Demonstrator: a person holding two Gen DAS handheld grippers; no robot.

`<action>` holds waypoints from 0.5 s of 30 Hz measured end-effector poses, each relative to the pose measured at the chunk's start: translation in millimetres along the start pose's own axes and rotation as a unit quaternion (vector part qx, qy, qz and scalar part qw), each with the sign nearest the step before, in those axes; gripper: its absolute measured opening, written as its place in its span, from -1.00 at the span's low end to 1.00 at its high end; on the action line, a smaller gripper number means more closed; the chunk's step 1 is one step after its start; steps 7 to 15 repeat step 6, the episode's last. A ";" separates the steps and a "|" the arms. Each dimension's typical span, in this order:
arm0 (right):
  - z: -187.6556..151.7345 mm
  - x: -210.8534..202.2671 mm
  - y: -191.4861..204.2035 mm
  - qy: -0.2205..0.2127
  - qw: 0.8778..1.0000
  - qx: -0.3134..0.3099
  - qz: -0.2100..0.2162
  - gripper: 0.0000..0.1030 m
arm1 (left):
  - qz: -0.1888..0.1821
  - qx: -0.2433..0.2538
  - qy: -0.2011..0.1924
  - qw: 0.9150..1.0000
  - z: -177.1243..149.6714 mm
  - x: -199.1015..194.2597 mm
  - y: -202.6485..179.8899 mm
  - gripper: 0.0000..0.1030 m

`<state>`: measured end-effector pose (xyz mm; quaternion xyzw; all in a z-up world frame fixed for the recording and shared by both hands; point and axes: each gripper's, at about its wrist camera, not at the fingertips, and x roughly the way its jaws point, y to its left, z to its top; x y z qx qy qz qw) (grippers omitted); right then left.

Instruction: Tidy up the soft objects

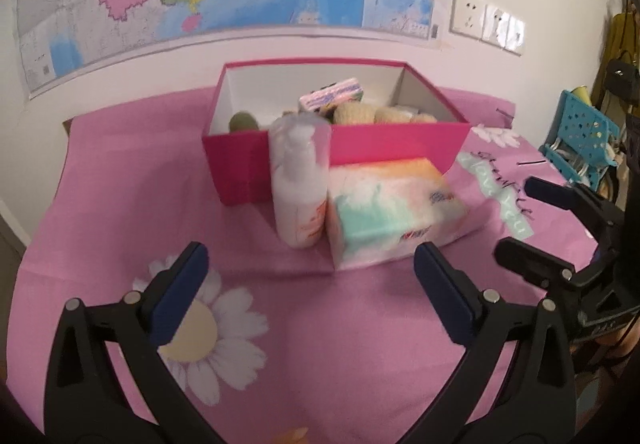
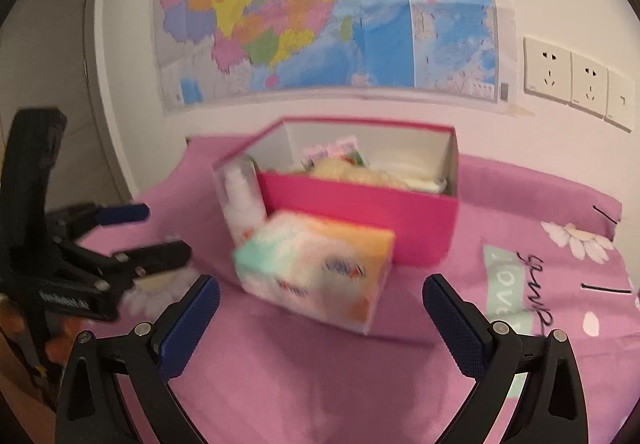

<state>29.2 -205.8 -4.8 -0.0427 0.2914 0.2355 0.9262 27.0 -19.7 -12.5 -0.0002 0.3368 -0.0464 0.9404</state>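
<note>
Tissue pack (image 1: 394, 210) is what's left to put away, I reckon: from the left wrist view it lies on the pink floral bedsheet (image 1: 120, 204), touching the front wall of the pink box (image 1: 340, 142), with a white lotion bottle (image 1: 298, 180) standing upright right at its left end. The box sits toward the far edge of the sheet by the wall and already holds some yellowish sponges (image 1: 360, 112) and a small pastel packet (image 1: 332, 92). Left gripper (image 1: 312, 276) is spread wide with nothing in it, hovering short of the pack; the right gripper (image 1: 516, 216) off to the side is released too. The pack's long axis runs roughly along the box front, far end skewed toward the sheet's right edge. From the right wrist view, the tissue pack (image 2: 316, 270) shows a short end angled toward the camera, and the right gripper (image 2: 320, 314) gapes empty just before it, the left gripper (image 2: 160, 230) open as well. So this looks like the approach step; next move probably needs the fingers straddling the narrow width, squeezing gently since it'll squash.
</note>
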 end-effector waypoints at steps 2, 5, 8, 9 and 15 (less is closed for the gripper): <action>-8.3 2.0 -11.1 0.020 1.000 0.006 -0.016 1.00 | -0.014 0.005 -0.010 1.000 -5.5 -2.5 -0.9 0.99; -23.2 1.6 -34.2 0.044 0.997 0.035 -0.044 1.00 | -0.008 0.014 0.000 1.000 -10.9 0.4 -5.9 0.99; -28.2 0.6 -43.1 0.050 0.996 0.044 -0.054 1.00 | -0.003 0.014 0.009 1.000 -12.7 3.5 -7.1 0.99; -28.2 0.6 -43.1 0.050 0.996 0.044 -0.054 1.00 | -0.003 0.014 0.009 1.000 -12.7 3.5 -7.1 0.99; -28.2 0.6 -43.1 0.050 0.996 0.044 -0.054 1.00 | -0.003 0.014 0.009 1.000 -12.7 3.5 -7.1 0.99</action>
